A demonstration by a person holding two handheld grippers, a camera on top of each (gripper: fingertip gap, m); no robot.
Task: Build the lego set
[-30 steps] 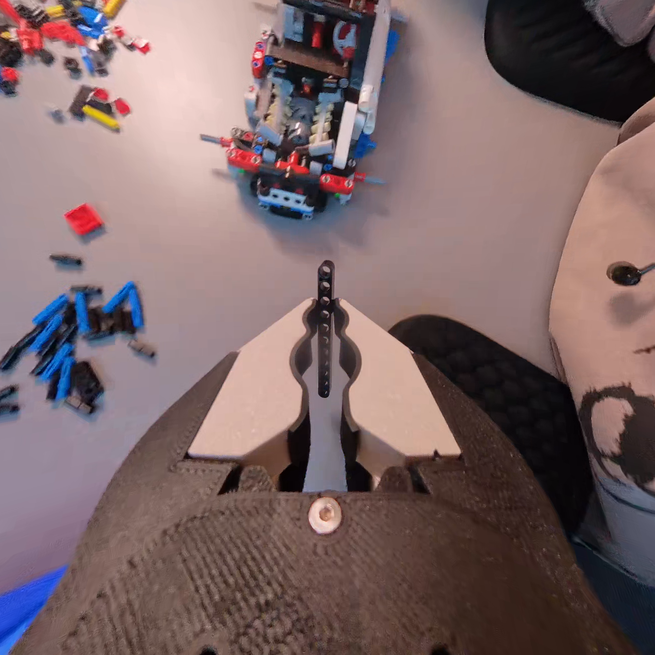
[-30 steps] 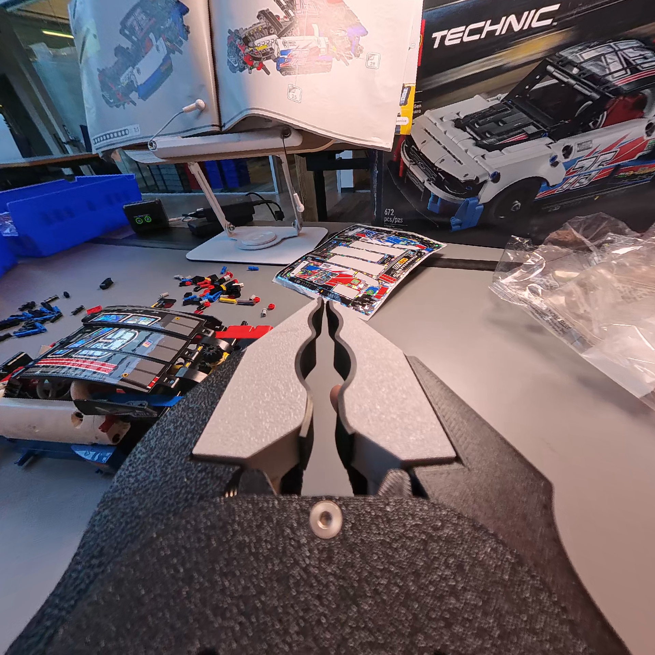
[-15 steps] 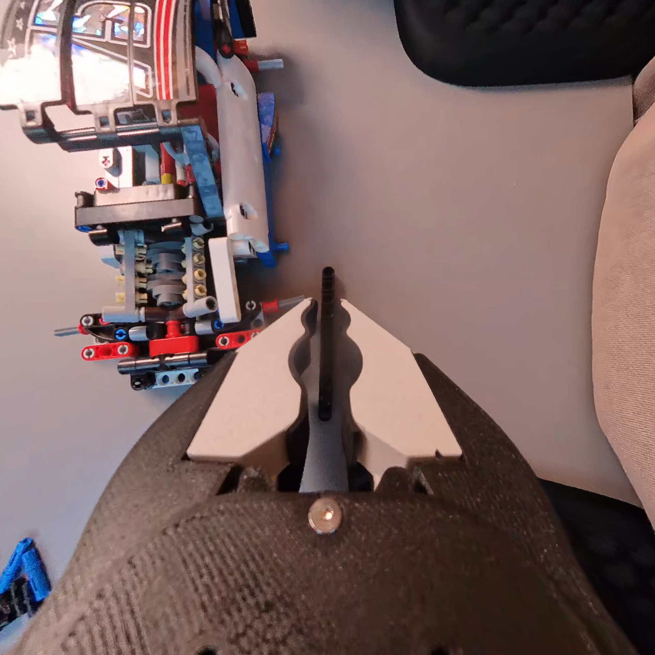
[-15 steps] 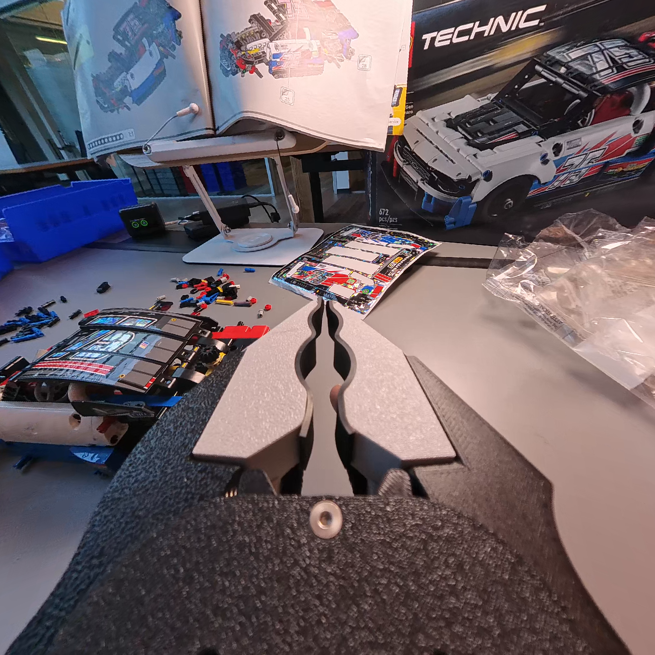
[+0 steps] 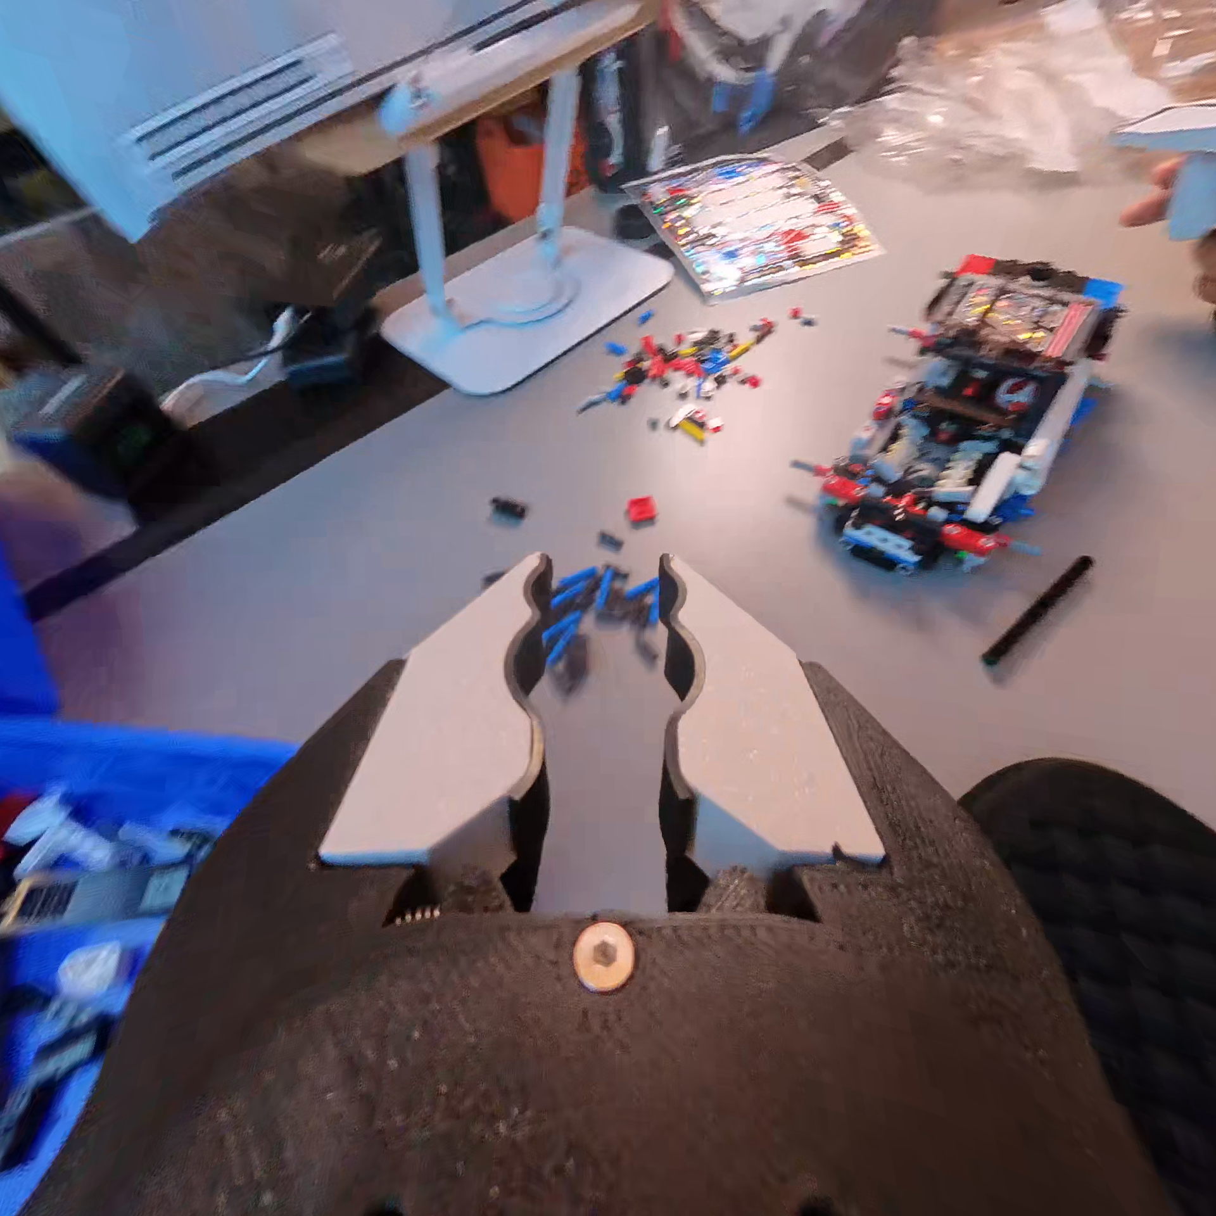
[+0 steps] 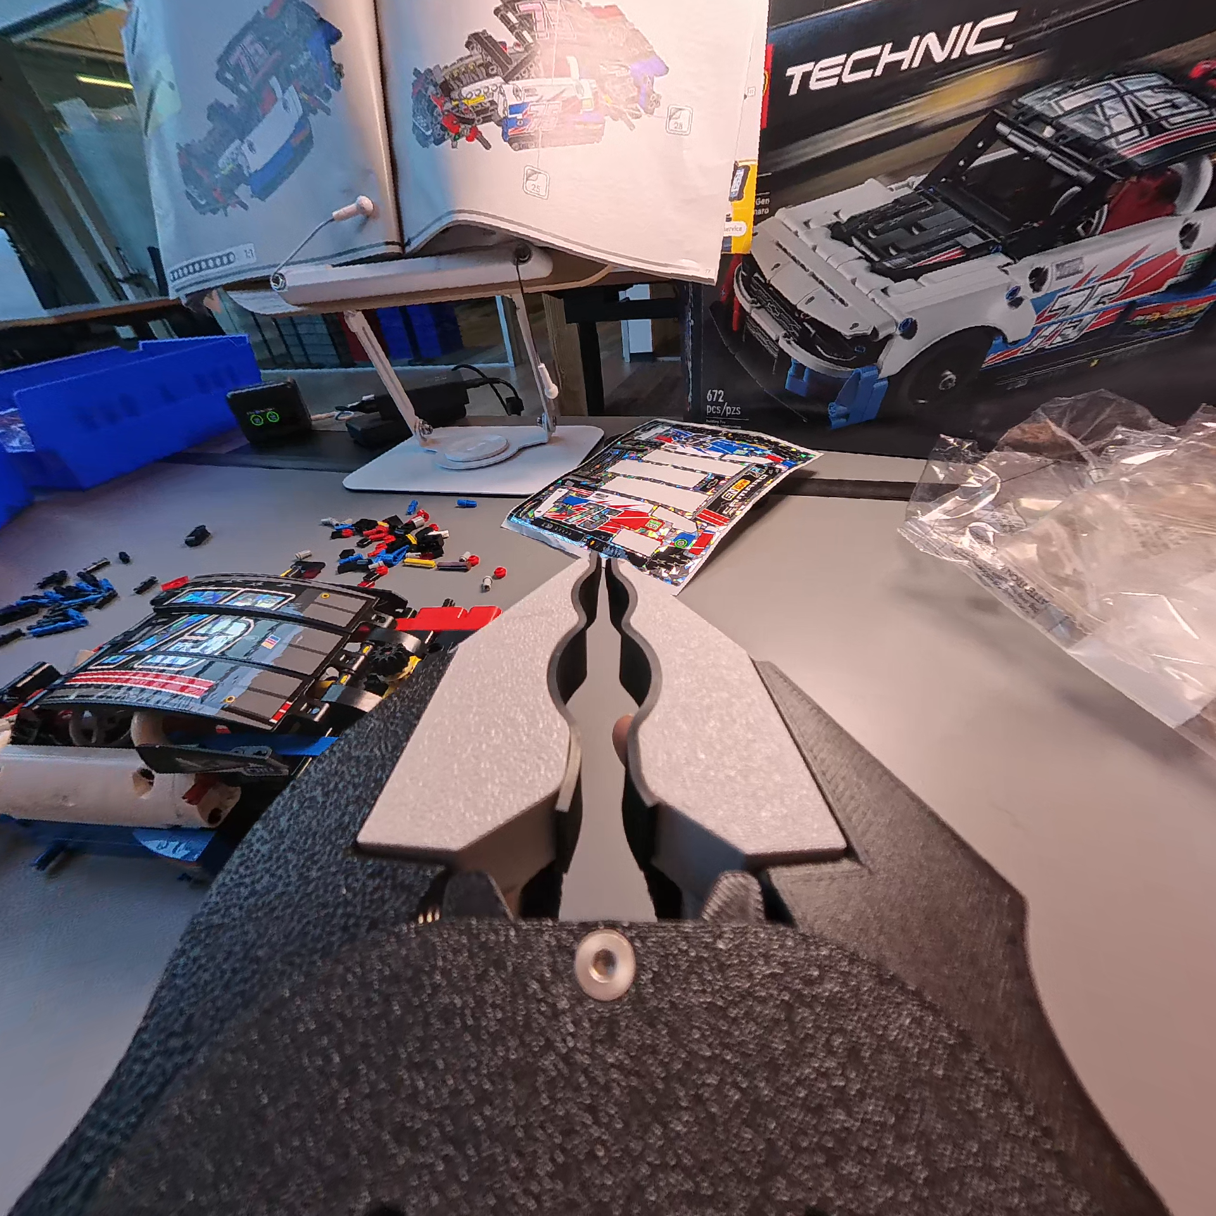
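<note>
The half-built lego car (image 5: 967, 434) stands on the grey table at the right of the left wrist view and at the left of the right wrist view (image 6: 210, 664). A long black beam (image 5: 1033, 608) lies on the table just right of the car's front. My left gripper (image 5: 602, 569) is open and empty, above a pile of blue and black pins (image 5: 595, 608). My right gripper (image 6: 604, 567) is shut with nothing seen between its tips, hovering right of the car.
A pile of loose small parts (image 5: 684, 368) lies behind the car. A sticker sheet (image 6: 658, 503), a white stand (image 6: 474, 454) holding the instruction book, the set's box (image 6: 987, 217), clear plastic bags (image 6: 1086, 526) and blue bins (image 5: 85, 855) ring the table. About 45 cm separates my left fingertips from my right.
My left gripper has let go of the long black beam, opened, and swung back and left over the blue pins. The beam now lies by the car. The right gripper barely moved.
</note>
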